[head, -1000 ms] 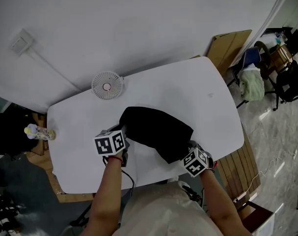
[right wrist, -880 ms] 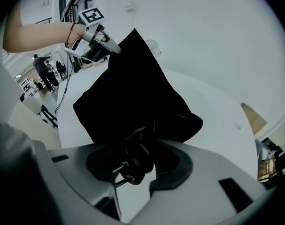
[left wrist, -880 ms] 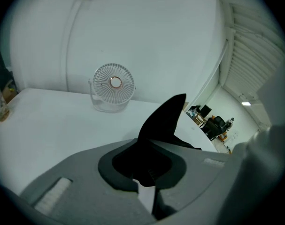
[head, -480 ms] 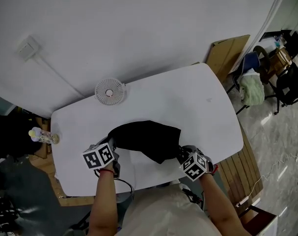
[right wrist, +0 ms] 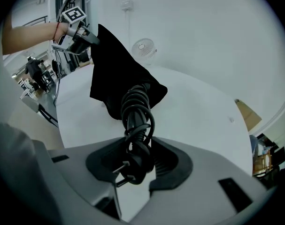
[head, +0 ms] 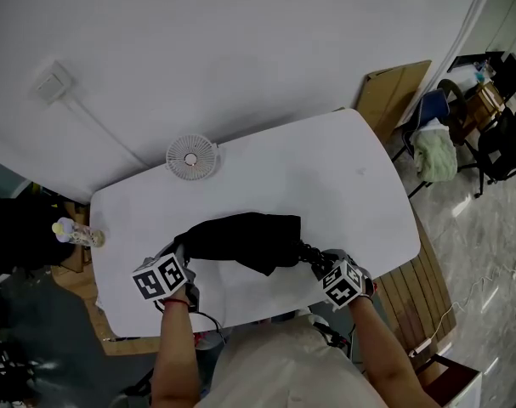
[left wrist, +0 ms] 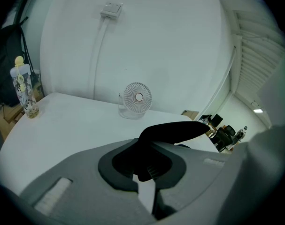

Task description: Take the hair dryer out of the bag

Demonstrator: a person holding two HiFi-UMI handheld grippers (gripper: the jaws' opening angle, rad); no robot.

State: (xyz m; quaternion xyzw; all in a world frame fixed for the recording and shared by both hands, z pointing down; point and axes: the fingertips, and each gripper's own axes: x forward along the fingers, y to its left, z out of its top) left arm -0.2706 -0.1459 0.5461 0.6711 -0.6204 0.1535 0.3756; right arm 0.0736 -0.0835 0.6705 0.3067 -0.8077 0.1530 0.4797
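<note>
Cord (right wrist: 138, 108) pokes from bag (right wrist: 112, 71), clamped in right claw (right wrist: 138, 167); left claw (left wrist: 145, 168) pinches bag edge.

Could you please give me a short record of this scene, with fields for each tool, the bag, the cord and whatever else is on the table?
left tool: shut on an edge of the bag
right tool: shut on the cord
bag: black fabric, stretched between the two tools
cord: black coil with plug, coming out of the bag's right end
hair dryer: body not visible
table: white
others: small white fan; bottle at the left edge
</note>
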